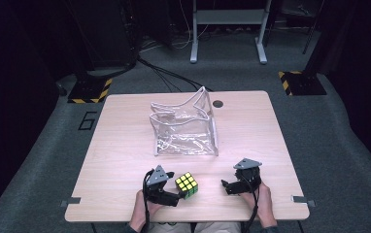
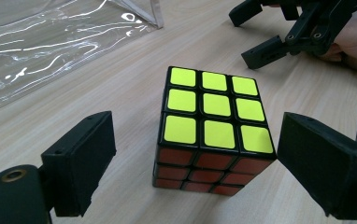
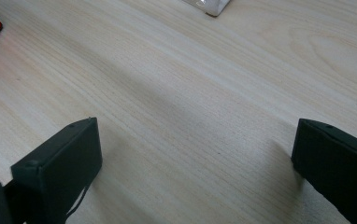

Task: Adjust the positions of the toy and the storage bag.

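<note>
— Where's the cube (image 2: 211,133)?

— On the table (image 1: 125,145) near the front edge, between the left gripper's (image 2: 193,163) wide-open jaws, untouched.

— And the right gripper (image 3: 193,154)?

— Open too, holding nothing, just beside.

— Best approach?

— Centre the jaws on opposite flat faces, then close squarely so it doesn't twist.

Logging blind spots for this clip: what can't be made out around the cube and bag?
- Puzzle cube: far and underside faces hidden by its own body, left gripper view.
- Puzzle cube, right gripper view: cut off by the left edge.
- Clear bag: whether anything is inside, too small and glary, high view.
</note>
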The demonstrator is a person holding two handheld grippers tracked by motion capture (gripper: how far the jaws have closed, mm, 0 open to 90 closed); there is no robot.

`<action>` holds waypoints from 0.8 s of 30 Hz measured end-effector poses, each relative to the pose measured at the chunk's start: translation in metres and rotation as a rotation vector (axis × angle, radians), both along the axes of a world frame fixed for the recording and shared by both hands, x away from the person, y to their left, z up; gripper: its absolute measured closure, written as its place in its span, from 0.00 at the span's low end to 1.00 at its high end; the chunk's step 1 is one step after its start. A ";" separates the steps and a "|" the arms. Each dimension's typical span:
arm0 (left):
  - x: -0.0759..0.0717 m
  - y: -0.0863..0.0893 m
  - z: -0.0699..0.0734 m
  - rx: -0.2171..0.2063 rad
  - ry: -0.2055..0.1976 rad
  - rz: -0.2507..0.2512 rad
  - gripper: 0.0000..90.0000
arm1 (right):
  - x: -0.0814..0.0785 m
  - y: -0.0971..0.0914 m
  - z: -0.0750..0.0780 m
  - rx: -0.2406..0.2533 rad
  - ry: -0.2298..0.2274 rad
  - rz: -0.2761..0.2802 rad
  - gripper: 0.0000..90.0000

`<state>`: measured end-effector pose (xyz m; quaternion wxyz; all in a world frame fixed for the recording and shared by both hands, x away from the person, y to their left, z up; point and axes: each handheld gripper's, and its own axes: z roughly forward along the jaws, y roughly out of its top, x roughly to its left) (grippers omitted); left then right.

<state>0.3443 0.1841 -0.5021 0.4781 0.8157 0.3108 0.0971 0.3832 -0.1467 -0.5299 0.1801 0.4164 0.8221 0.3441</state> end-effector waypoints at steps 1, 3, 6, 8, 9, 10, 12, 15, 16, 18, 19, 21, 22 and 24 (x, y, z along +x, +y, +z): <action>0.000 0.002 0.001 0.002 0.003 0.005 0.11 | 0.000 0.000 0.000 0.000 0.001 -0.002 0.01; 0.001 0.004 0.002 0.005 0.004 0.006 0.11 | 0.000 0.000 0.000 0.000 0.001 -0.002 0.01; 0.002 0.007 0.004 0.015 0.012 0.018 0.09 | 0.001 0.001 0.000 -0.002 0.005 -0.006 0.00; 0.003 0.010 0.005 0.019 0.020 0.025 0.09 | 0.001 0.001 0.001 -0.006 0.006 -0.005 0.00; 0.004 0.012 0.005 0.016 0.022 0.031 0.09 | 0.001 0.001 0.001 -0.006 0.012 -0.010 0.00; 0.004 0.013 0.006 0.017 0.021 0.032 0.09 | 0.001 0.001 0.001 -0.005 0.015 -0.014 0.00; 0.003 0.016 0.007 0.006 0.030 0.035 0.09 | 0.001 0.002 0.001 -0.004 0.017 -0.019 0.00; 0.003 0.019 0.011 0.004 0.022 0.030 0.08 | 0.001 0.002 0.002 -0.002 0.020 -0.023 0.01; 0.002 0.020 0.012 0.000 0.027 0.034 0.08 | 0.001 0.002 0.002 0.003 0.029 -0.026 0.01; 0.002 0.023 0.015 -0.001 0.022 0.040 0.08 | 0.002 0.001 0.003 0.005 0.036 -0.024 0.01; 0.002 0.023 0.015 -0.001 0.022 0.040 0.08 | 0.002 0.001 0.003 0.005 0.036 -0.024 0.01; 0.003 0.025 0.016 0.001 0.024 0.050 0.08 | 0.002 0.000 0.004 0.010 0.039 -0.025 0.01; 0.004 0.027 0.017 0.004 0.022 0.053 0.08 | 0.003 -0.001 0.005 0.014 0.041 -0.023 0.01; 0.005 0.030 0.018 0.011 0.027 0.058 0.08 | 0.003 -0.003 0.007 0.021 0.037 -0.018 0.01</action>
